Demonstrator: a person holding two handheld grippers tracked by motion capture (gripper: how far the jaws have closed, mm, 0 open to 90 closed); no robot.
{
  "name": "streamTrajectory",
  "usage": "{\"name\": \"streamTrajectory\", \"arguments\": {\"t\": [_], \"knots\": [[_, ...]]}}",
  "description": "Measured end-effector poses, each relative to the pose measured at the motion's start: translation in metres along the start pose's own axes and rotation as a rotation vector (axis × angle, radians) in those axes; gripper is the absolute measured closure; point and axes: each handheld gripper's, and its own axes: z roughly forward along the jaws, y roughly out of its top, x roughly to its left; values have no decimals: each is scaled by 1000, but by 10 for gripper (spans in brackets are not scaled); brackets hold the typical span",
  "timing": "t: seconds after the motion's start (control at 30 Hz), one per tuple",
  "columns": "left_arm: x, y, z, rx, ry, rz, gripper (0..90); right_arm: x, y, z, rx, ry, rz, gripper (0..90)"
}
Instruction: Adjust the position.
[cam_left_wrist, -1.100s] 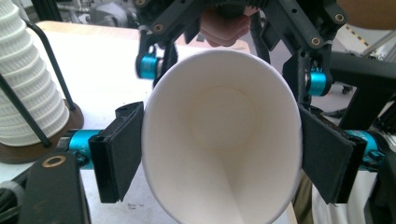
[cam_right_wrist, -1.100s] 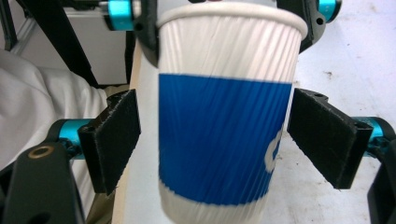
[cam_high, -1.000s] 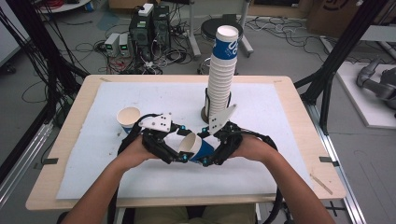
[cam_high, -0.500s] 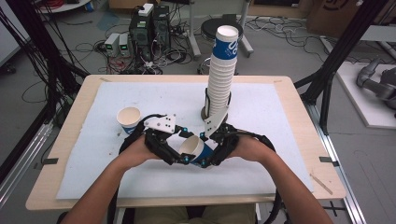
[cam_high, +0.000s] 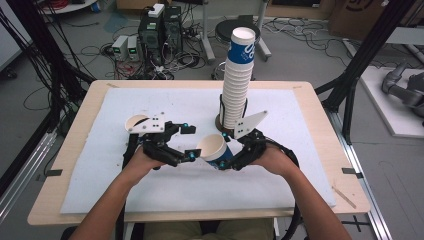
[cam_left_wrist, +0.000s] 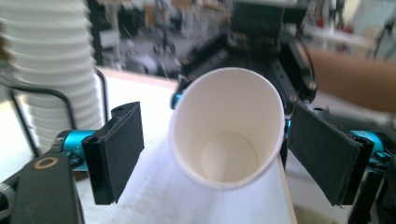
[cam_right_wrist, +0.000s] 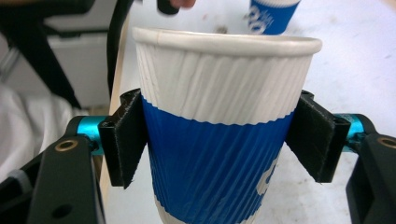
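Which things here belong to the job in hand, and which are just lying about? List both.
In the job:
- blue-and-white ribbed paper cup, held in the right gripper
- left gripper, open beside it
- tall stack of paper cups
- single paper cup standing apart

Lying about:
- computers and cables on the floor

White lettering shows on the blue band of the top cup in the far stack, none of it legible.

Lab: computer towers on floor, loose cables, black frame struts.
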Motion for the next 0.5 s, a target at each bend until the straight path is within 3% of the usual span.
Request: {"name": "streamTrajectory", "arguments": {"t": [0.03, 0.07, 0.3, 0.5], "knots": [[0, 0, 0, 0, 0, 0, 186, 0, 0, 0, 0, 0, 0, 270], [2, -3, -7, -30, 29, -11, 186, -1, -4, -5, -53, -19, 20, 270], [4, -13, -17, -91, 74, -22, 186, -4, -14, -17, -190, -73, 58, 270], [6, -19, -21, -90, 110, -17, 186, -5, -22, -27, -312, -104, 91, 269]]}}
